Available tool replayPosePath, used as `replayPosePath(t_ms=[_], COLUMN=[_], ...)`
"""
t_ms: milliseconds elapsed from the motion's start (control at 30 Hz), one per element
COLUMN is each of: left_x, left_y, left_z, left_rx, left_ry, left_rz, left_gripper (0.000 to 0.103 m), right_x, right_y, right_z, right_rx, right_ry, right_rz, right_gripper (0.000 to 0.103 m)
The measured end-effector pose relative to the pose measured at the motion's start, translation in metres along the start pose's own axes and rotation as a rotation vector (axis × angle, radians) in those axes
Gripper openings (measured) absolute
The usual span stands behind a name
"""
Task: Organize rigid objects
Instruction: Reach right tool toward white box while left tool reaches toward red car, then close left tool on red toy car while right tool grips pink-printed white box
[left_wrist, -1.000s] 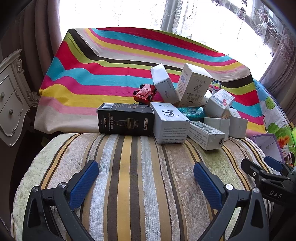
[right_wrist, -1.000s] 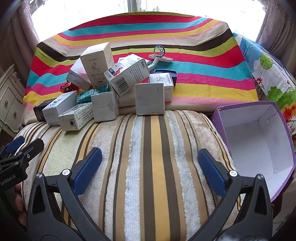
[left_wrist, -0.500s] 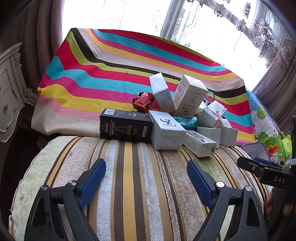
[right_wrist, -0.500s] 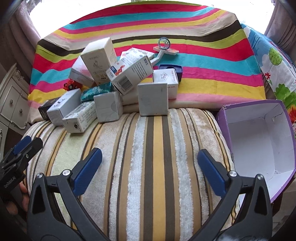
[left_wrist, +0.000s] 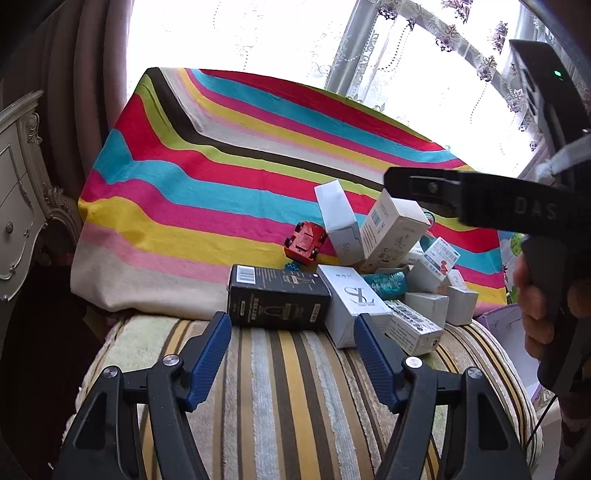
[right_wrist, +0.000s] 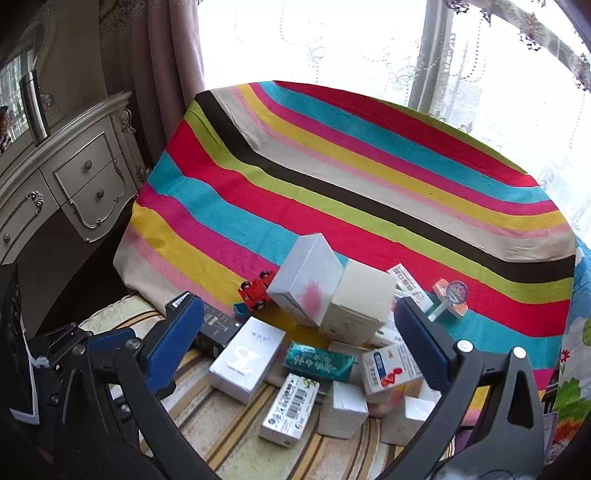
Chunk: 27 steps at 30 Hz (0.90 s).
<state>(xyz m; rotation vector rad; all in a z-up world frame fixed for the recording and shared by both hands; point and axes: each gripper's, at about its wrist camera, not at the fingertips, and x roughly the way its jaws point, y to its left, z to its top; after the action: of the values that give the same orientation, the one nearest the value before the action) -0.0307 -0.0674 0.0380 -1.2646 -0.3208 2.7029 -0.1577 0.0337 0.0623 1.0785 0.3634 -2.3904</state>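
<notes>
The boxes (right_wrist: 314, 354) lay heaped where the striped cushion (left_wrist: 280, 398) met the rainbow-striped cloth (left_wrist: 229, 177), crowded toward the right half of that seam. In front of the heap the cushion was bare down to its near edge, and the cloth behind and to the left of it was bare as well. A dresser (right_wrist: 74, 177) stood past the cloth's left edge.

The black box (left_wrist: 277, 297) lay flat at the cushion's far edge, its long axis running left to right, touching the white box (left_wrist: 352, 306) on its right. A red toy car (left_wrist: 306, 243) sat just behind them on the cloth.

The left gripper (left_wrist: 291, 354) hovered over the bare cushion just short of the black box, its jaws having just been closing, apart with nothing between them. The right gripper (right_wrist: 295, 339) hung above the heap, jaws spread wide and empty. Only a purple corner (left_wrist: 495, 321) showed at the cushion's right; its contents could not be seen.
</notes>
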Motion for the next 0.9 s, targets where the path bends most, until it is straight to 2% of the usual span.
replayPosePath(t_ms=[167,300,400,467,567,633,700,733,767,900], left_x=[0.016,0.029,0.040,0.047,0.059,0.071,0.082,0.087,0.092,0.112], left_y=[0.009,0.012,0.008,0.008,0.007,0.009,0.009,0.008,0.005,-0.001], left_z=[0.026,0.033,0.039,0.044,0.052,0.057,0.060,0.061,0.061,0.062], left_rx=[0.027,0.024,0.067,0.081,0.105,0.093,0.100,0.109,0.126,0.173], left_ry=[0.030,0.059,0.088,0.105,0.141,0.174,0.218,0.237,0.255,0.326], left_rz=[0.026,0.006,-0.001,-0.006,-0.036,-0.075,-0.103,-0.111,-0.116,-0.106], left_gripper=[0.070,0.069,0.060,0.054,0.047,0.045,0.040,0.039,0.039,0.039], right_x=[0.065,0.107,0.132,0.140,0.146,0.146,0.143,0.142,0.142,0.140], right_y=[0.004,0.004,0.006,0.004,-0.010,-0.024,-0.037,-0.043,-0.050,-0.065], right_z=[0.031,0.039,0.035,0.032,0.029,0.028,0.028,0.029,0.028,0.022], right_rx=[-0.055,-0.065,-0.095,-0.117,-0.107,-0.077,-0.052,-0.047,-0.037,-0.002], right_ry=[0.115,0.221,0.270,0.289,0.303,0.303,0.303,0.304,0.312,0.322], right_rz=[-0.065,-0.053,-0.069,-0.072,-0.108,-0.091,-0.107,-0.123,-0.122,-0.073], right_gripper=[0.103,0.103,0.102,0.093,0.090,0.090,0.082,0.072,0.068,0.067])
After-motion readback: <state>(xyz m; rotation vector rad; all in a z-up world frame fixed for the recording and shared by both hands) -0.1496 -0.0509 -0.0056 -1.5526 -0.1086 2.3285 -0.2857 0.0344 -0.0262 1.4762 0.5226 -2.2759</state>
